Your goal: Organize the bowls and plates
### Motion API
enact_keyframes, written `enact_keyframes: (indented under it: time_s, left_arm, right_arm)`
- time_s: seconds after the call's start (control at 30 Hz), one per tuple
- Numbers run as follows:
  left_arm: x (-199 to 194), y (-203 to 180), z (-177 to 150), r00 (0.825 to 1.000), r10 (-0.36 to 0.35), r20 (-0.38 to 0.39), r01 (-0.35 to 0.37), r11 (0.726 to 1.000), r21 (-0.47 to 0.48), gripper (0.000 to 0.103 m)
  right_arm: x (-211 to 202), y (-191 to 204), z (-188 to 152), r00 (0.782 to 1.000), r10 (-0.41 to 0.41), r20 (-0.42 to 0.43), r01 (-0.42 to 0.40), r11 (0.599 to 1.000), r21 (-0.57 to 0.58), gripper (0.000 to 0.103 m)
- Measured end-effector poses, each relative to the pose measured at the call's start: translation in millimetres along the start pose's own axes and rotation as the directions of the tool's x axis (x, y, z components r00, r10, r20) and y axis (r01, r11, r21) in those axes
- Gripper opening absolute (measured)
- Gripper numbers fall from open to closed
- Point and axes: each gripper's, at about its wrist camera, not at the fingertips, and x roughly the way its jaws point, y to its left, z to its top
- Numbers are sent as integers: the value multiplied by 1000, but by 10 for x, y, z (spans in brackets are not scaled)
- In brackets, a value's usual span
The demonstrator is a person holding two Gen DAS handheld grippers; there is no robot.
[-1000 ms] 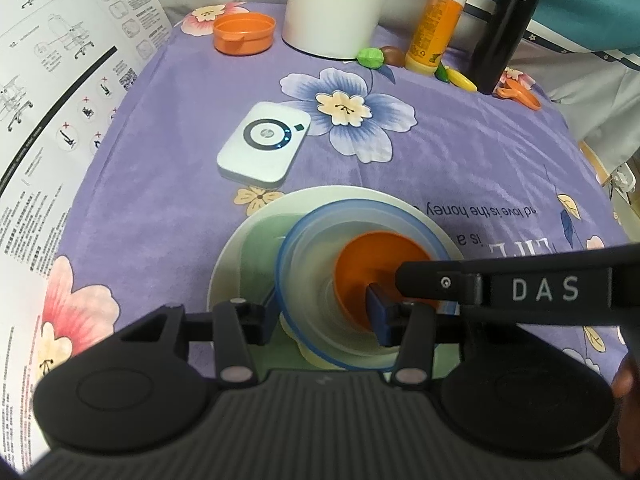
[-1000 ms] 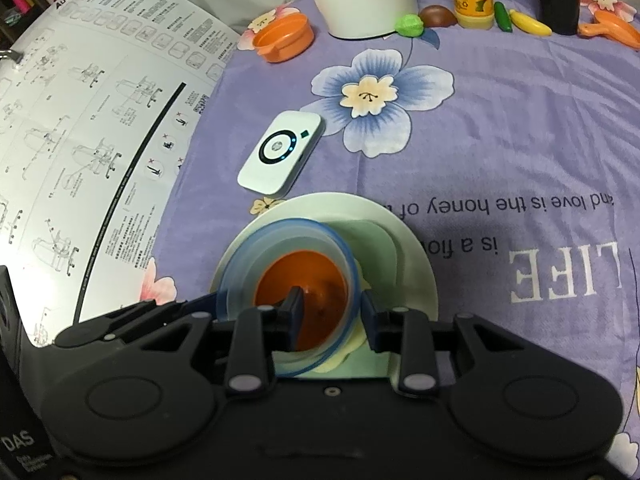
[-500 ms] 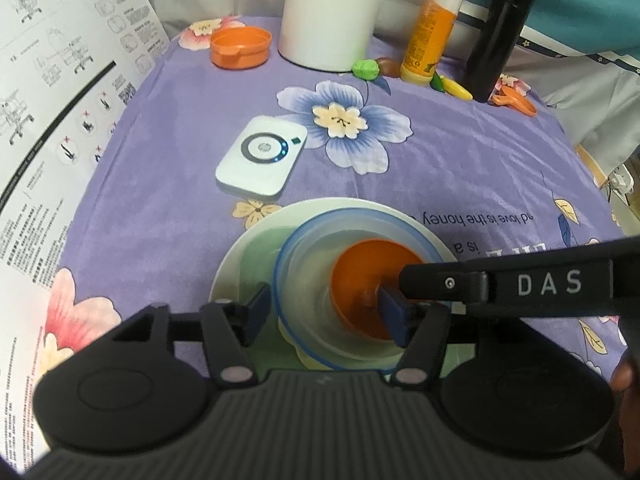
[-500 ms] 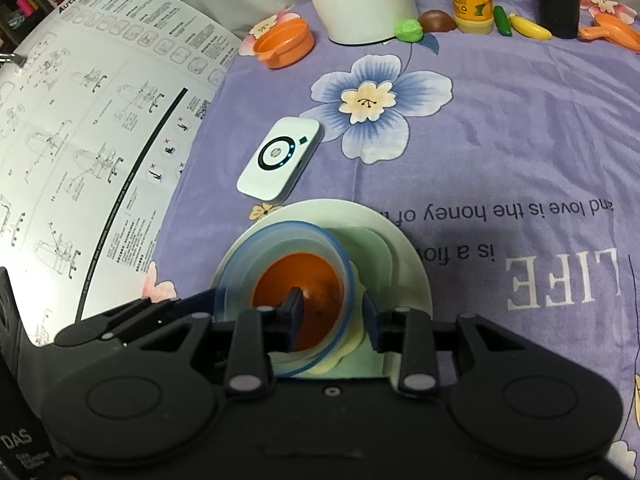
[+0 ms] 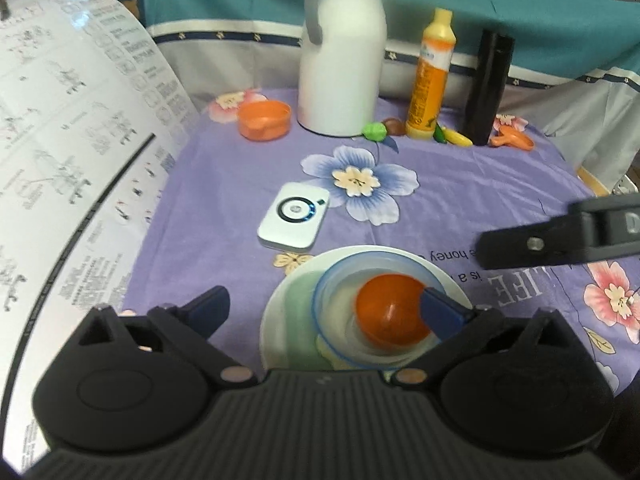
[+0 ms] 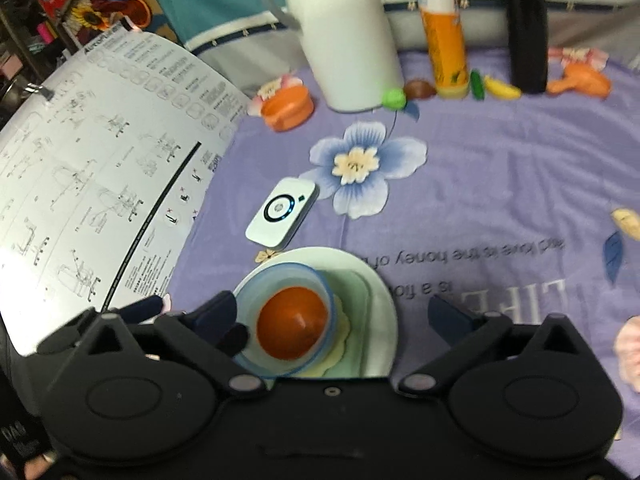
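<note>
A stack stands on the purple cloth: a white plate (image 5: 280, 312) (image 6: 376, 300), a clear bowl with a blue rim (image 5: 340, 292) (image 6: 288, 276) on it, and a small orange bowl (image 5: 388, 312) (image 6: 292, 328) inside that. My left gripper (image 5: 326, 306) hangs above the stack's near side, its jaws opening wide and holding nothing. My right gripper (image 6: 334, 312) hovers over the same stack, its jaws likewise opening with no pad on the bowls. One right finger (image 5: 560, 240) crosses the left wrist view. A second orange bowl (image 5: 264, 120) (image 6: 288, 108) sits at the back left.
A white jug (image 5: 340, 68), an orange bottle (image 5: 432, 76) and a black flask (image 5: 488, 84) line the back, with small toy fruits and an orange scoop (image 5: 514, 140). A white device (image 5: 294, 222) lies just beyond the stack. A large instruction sheet (image 5: 60, 160) covers the left.
Both grippers let go of the blue-rimmed bowl's rim, spread wide and drew up and back from the stack. The stack stayed in place.
</note>
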Motion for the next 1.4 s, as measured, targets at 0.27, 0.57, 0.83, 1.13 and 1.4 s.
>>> enact_keyframes:
  time_s: [0.27,0.57,0.83,1.13,1.4]
  left_arm:
    - [-361,80,-132,998,-8,68,9,1000,-6,103]
    - [-568,-2,-270,994,-46,97,45,999,21,103]
    - [-549,-34,-374,996,-53,69,51,998,29,103]
    - [-450,7,-458,998,-26,51,26,1000,1,103]
    - [-333,30,-481,1000,-8,30,8,1000,-8,103]
  right_arm:
    - [-355,-54,-232,999,-7,40,10,997,-76,103]
    - [-680,-32,-500,995,-52,80,66,982,-175,103]
    - [-784,-14,-660,995,-58,79,72,978,-197,103]
    - [-719,21,-783,994,-87,61,99,966,-237,103]
    - [-617,7,-809,992,-112,50,121,962,-246,103]
